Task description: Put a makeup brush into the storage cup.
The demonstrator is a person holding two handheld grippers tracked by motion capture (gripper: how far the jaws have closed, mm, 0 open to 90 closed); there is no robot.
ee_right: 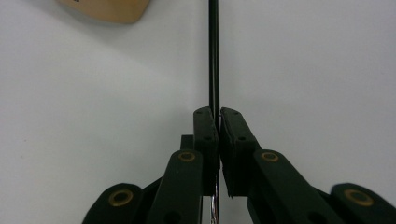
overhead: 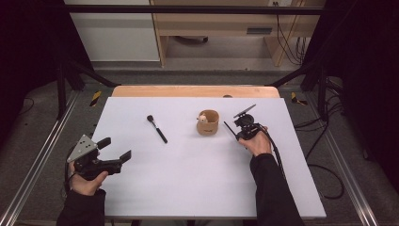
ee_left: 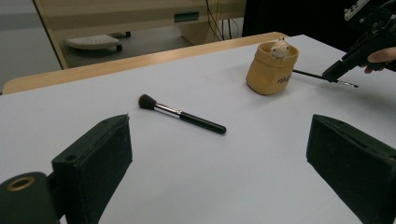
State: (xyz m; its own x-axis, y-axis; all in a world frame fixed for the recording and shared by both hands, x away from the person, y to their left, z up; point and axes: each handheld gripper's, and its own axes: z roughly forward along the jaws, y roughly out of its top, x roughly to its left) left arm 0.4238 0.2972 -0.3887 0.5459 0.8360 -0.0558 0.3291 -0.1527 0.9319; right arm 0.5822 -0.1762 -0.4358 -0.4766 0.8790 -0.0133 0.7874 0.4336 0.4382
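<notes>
Nearest the high camera, at about eight o'clock on the white table (overhead: 197,188), the left gripper (overhead: 116,148) hovers with its two jaws spread wide and nothing between them; the left gripper view shows the bare tabletop between its pads. There are two grippers, two brushes and one cup. The right gripper (overhead: 236,131), at about three o'clock, is clamped tight on a thin black brush (ee_right: 214,56), whose slender handle runs straight out from between the pressed pads toward the cup. That tan cup (overhead: 208,122) stands near the table's middle, toward one o'clock, with a small pale figure (ee_left: 280,48) inside. The second, a makeup brush (overhead: 156,128), lies flat at about eleven o'clock, well apart from both grippers.
</notes>
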